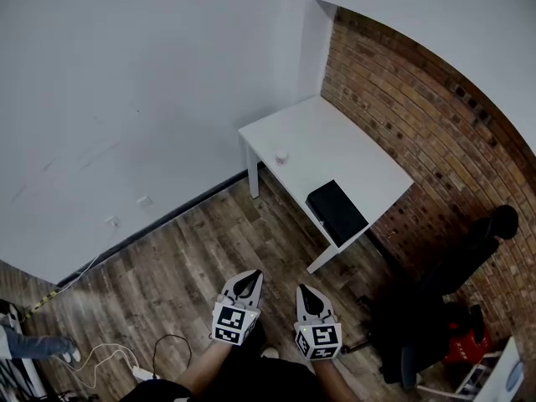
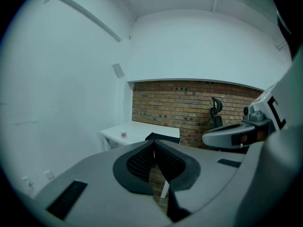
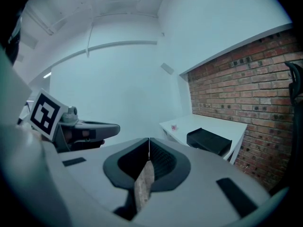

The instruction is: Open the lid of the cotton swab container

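Cotton swab container (image 1: pixel 280 156): small, pale, on white bench (image 1: pixel 360 145), toward wall-side end, well apart from both tongs. Black box (image 1: pixel 337 212) on same bench, at front edge. Left tongs (image 1: pixel 249 283) and right tongs (image 1: pixel 306 295): clenched, empty, side by side above wood floor (image 1: pixel 193 249). Jaw closure plain only in gripper views. Container's reddish tint shows only there too. Cable (image 1: pixel 109 354) on floor: head view alone.

Bare floor (image 1: pixel 201 241) is found in front of the white table (image 1: pixel 335 141). Its near end is occupied by a black box (image 1: pixel 337 212).
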Motion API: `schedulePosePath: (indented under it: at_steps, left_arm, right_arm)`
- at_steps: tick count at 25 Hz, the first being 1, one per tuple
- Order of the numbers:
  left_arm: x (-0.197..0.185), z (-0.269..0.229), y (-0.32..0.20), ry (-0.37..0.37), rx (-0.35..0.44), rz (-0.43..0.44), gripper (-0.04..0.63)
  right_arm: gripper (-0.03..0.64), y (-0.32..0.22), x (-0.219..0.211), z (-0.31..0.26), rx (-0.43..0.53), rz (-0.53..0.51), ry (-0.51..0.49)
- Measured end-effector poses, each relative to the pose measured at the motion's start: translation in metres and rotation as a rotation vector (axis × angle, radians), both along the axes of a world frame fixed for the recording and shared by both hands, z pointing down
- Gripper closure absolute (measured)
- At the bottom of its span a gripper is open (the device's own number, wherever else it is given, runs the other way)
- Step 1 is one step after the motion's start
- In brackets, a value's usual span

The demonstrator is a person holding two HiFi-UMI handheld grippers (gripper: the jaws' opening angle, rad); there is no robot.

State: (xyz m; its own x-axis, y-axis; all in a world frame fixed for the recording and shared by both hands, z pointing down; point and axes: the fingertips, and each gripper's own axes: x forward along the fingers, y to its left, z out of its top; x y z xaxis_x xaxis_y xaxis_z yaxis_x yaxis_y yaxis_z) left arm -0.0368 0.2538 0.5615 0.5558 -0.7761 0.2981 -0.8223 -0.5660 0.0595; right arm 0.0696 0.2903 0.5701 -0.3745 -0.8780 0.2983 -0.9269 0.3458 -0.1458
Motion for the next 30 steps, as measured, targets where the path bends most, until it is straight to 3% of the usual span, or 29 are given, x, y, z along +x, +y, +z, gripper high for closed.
schedulePosePath:
  at_steps: [14,30]
  left_arm:
    - [-0.022,0.002,-0.108,0.009,-0.004,0.051,0.581]
    - [-0.055,0.013,-0.168,0.008,-0.011,0.065,0.581]
  right_arm:
    - [0.595,-0.105,-0.024,-0.001,-0.015,0.041,0.014]
    - [0.595,-0.168,-0.054,0.003,-0.002,0.063,0.011]
